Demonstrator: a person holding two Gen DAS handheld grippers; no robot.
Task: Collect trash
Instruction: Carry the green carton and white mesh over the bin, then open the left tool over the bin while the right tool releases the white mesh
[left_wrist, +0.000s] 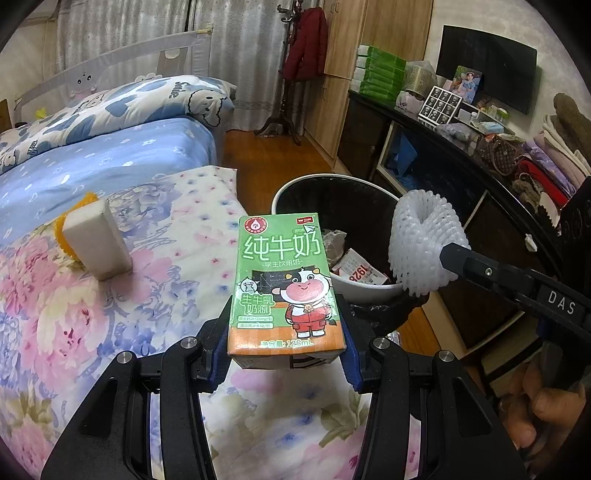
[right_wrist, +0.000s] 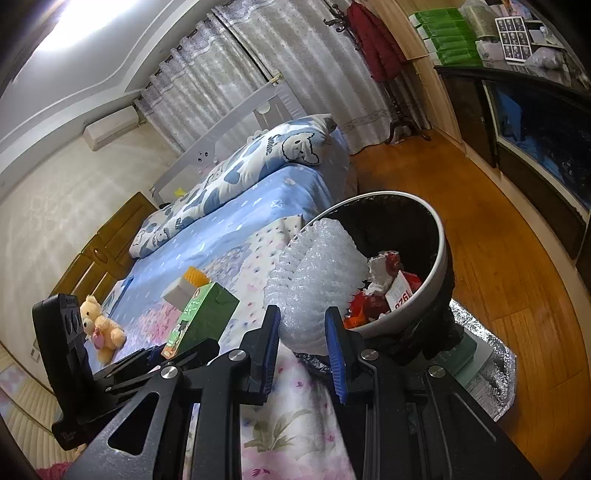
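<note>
My left gripper (left_wrist: 286, 332) is shut on a green milk carton (left_wrist: 284, 284) and holds it above the flowered bedspread, just left of the trash bin (left_wrist: 295, 186). The carton also shows in the right wrist view (right_wrist: 199, 317). My right gripper (right_wrist: 303, 326) is shut on a white foam fruit net (right_wrist: 317, 273) and holds it over the near rim of the bin (right_wrist: 441, 236). In the left wrist view the net (left_wrist: 421, 243) hangs over the bin's right rim. The bin has a black liner and holds red and white wrappers (right_wrist: 384, 291).
A white sponge block with a yellow scrubber (left_wrist: 96, 240) lies on the bedspread (left_wrist: 74, 332). A teddy bear (right_wrist: 101, 328) sits on the bed. A dark cabinet (left_wrist: 424, 155) with clutter runs along the right. Wooden floor (right_wrist: 498, 258) and a silver mat (right_wrist: 487, 373) surround the bin.
</note>
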